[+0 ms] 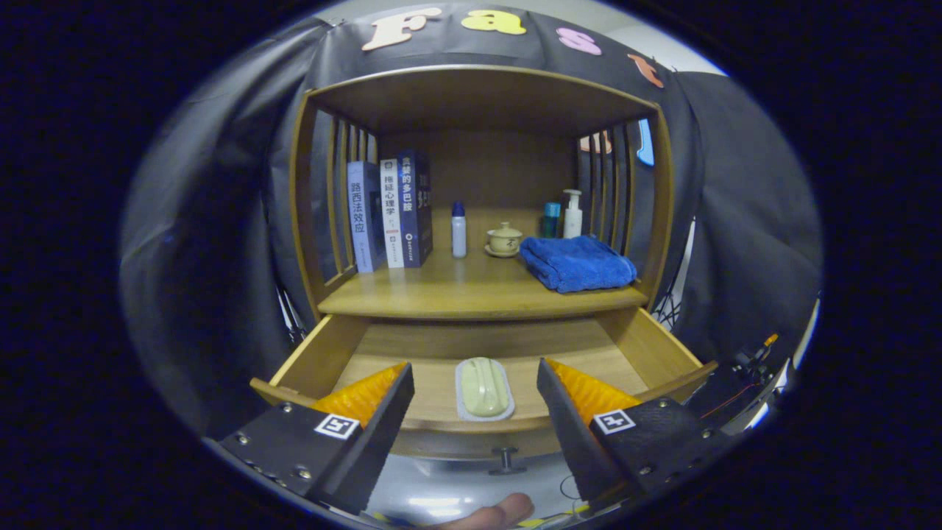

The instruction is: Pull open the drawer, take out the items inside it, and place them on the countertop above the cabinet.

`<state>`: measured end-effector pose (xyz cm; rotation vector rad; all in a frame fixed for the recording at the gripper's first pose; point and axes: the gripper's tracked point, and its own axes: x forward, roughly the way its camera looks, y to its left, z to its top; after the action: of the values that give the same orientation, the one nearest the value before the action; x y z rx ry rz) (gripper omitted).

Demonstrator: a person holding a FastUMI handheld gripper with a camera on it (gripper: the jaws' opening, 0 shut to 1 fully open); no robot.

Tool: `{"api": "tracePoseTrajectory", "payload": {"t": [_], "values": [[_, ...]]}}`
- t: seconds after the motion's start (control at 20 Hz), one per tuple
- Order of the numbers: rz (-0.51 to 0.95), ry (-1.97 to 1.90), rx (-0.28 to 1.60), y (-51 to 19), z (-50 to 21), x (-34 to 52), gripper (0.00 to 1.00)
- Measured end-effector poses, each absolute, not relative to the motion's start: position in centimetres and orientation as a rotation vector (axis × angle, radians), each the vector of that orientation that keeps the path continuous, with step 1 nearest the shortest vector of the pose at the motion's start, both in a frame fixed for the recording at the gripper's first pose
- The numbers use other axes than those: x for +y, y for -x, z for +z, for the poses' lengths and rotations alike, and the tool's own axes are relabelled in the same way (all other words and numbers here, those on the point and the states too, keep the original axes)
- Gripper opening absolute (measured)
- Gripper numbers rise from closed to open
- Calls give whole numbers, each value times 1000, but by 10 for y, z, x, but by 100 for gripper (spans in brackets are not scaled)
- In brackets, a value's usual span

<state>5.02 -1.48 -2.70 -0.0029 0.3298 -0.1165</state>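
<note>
One item lies in the open drawer [324, 361]: a pale soap bar in its dish [483, 389], near the front wall, just above the knob [506, 461]. Risk: a descent too near could clip the drawer front, or a shallow pinch could let the smooth soap slip out. Gripper [475, 383] fingers spread wide, empty. Dish sits between them, just ahead. Countertop [441, 294] already carries books and a towel.
</note>
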Motion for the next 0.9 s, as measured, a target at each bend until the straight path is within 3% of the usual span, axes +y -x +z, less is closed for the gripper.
{"api": "tracePoseTrajectory", "payload": {"t": [0.55, 0.7, 0.75, 0.9], "values": [[-171, 44, 739, -143, -110, -23, 100], [-167, 55, 781, -149, -125, -20, 79], [-176, 34, 756, -155, -125, -20, 79], [-223, 27, 748, -156, -128, -32, 34]]}}
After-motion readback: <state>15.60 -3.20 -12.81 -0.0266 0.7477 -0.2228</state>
